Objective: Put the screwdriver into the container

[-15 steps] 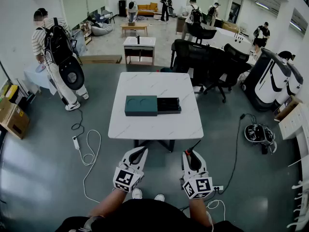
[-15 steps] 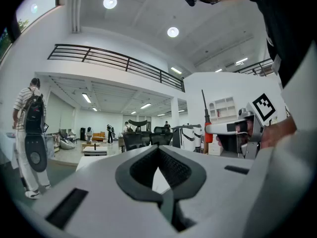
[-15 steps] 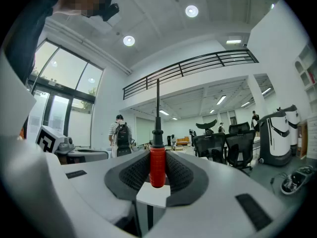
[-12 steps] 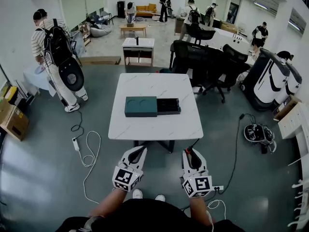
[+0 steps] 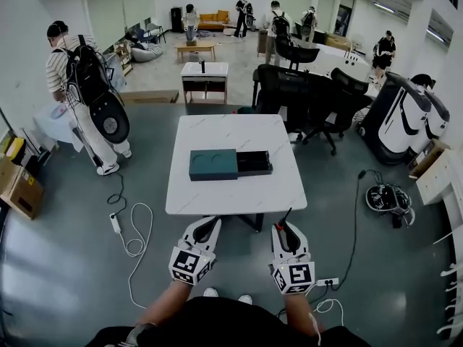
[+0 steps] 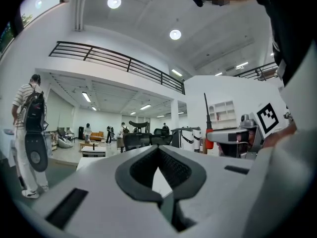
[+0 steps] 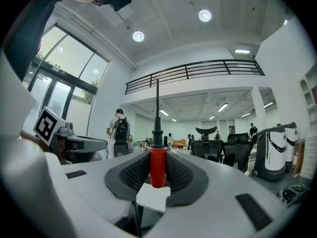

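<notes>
The screwdriver (image 7: pixel 157 163), clamped by its handle in the right gripper (image 5: pixel 284 228), pointed lengthwise beyond the jaws toward the table (image 5: pixel 231 132); the left gripper (image 5: pixel 207 225) was closed.

Two grippers low in the frame: left gripper (image 5: pixel 210 226) and right gripper (image 5: pixel 286 231). One screwdriver (image 7: pixel 157 166), red-handled. One container (image 5: pixel 230 163), teal and black, at centre. Three tables: one large white table (image 5: pixel 231 194) at centre, one small white table (image 5: pixel 207 69) above it, one wooden table (image 5: pixel 199 45) higher still. One orange sofa (image 5: pixel 210 11) at the top edge. At least six people: one person with a backpack (image 5: pixel 76 67) at upper left, five distant people (image 5: pixel 275 22) along the top. Two white machines (image 5: pixel 405 121) at right. Several black office chairs (image 5: pixel 289 85) at upper right, exact number unclear. Two cardboard boxes (image 5: pixel 18 186) at the left edge.
</notes>
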Demonstrator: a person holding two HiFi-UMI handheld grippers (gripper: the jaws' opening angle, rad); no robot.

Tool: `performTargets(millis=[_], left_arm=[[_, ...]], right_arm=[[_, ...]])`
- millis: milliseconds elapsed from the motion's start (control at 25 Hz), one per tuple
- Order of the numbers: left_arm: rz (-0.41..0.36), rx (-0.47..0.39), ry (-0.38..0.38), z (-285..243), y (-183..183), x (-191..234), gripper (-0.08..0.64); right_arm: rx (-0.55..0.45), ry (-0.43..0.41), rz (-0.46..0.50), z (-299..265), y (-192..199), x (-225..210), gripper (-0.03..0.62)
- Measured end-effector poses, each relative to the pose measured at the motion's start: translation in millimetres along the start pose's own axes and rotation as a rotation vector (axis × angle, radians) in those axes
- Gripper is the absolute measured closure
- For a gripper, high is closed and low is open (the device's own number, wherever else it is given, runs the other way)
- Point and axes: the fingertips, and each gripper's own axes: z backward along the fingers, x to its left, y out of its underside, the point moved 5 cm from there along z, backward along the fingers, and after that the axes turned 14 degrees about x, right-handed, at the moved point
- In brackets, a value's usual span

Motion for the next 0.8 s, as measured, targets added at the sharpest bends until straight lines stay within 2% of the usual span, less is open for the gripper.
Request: performTargets(millis=[280,480,800], left_arm=[[0.004,-0.003,0.013,3,6,11,0.557],[0.004,-0.003,0.031,3,9,23,0.557],[-0.004,-0.017,0.061,10,12,42,0.557]], right_arm=[[-0.005,0.013,0.015,-10,-5,10,0.486],[-0.063,0.003,0.008,-17,-17,21,0.485],[-0.065,0.016,0.018,-32,-25,45,0.485]])
